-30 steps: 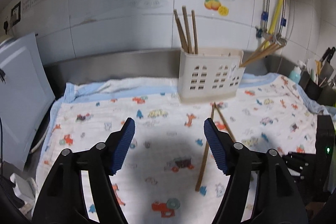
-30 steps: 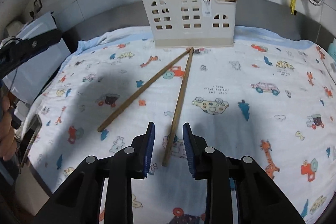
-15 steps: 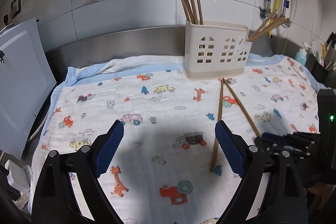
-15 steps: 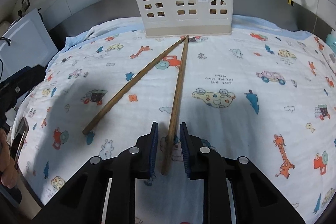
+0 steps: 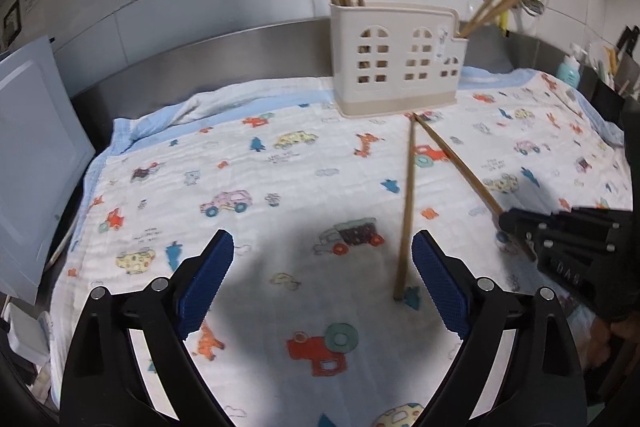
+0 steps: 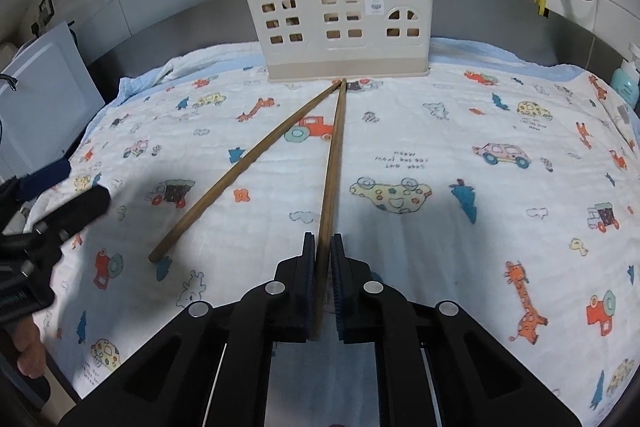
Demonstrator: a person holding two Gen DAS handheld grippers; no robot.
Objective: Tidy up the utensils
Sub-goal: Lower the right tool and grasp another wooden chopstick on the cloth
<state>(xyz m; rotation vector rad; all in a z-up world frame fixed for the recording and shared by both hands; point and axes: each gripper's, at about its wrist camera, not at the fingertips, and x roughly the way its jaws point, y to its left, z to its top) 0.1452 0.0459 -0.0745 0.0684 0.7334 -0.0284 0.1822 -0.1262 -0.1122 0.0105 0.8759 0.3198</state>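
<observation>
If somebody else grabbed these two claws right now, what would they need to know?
Right claw: shut on the right chopstick, still lying on the cloth.
Left claw: open, holding nothing, near end of the left chopstick between its pads.
Holder: at the back, several chopsticks already in both end compartments.
Left to do: grip the second chopstick, lift both, drop them into the holder.

**Cloth-covered table with holder and two chopsticks**

Your table (image 5: 280, 39) is steel-edged and covered by a cartoon-print cloth (image 6: 440, 131). A cream utensil holder (image 6: 340, 27) stands at the cloth's far side. Two loose chopsticks (image 6: 240, 167) lie before it, far tips meeting by its base.
</observation>
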